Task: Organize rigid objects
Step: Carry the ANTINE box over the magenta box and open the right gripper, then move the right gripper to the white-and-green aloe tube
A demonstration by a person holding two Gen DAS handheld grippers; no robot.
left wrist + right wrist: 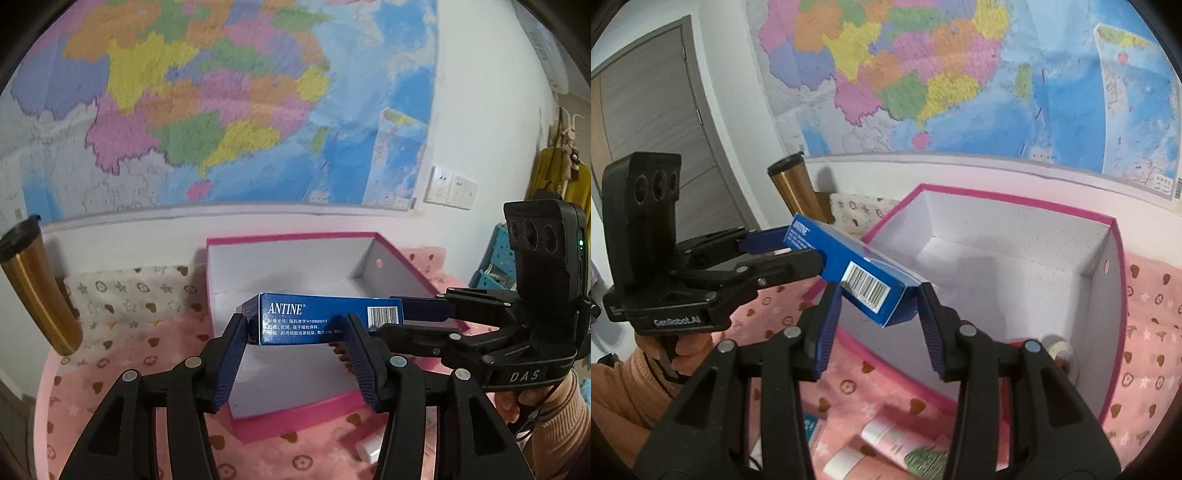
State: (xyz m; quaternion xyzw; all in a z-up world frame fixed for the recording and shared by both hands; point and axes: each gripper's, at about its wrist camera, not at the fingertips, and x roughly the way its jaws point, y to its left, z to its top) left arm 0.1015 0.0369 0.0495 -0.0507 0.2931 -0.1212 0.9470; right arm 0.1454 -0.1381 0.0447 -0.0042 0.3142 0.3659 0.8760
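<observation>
Carton: you hold the blue rectangular cardboard medicine carton in the air over the near-left part of the box, level and clear of its floor.
Left claw: clamped on the carton's printed-name end, its blue ribbed pads pressing both long faces.
Right claw: clamped on the barcode end, so both of your claws carry the one carton.
Box: the pink-rimmed open cardboard box with white inside shows mostly bare floor; a small roll-like item lies in its near corner, too hidden to name.
Done: little, in my judgement; at most one item lies inside the box.
Left: lower the carton into the box and release it. Then fetch the pale pink tubes lying on the pink patterned blanket just outside the box's near wall.
</observation>
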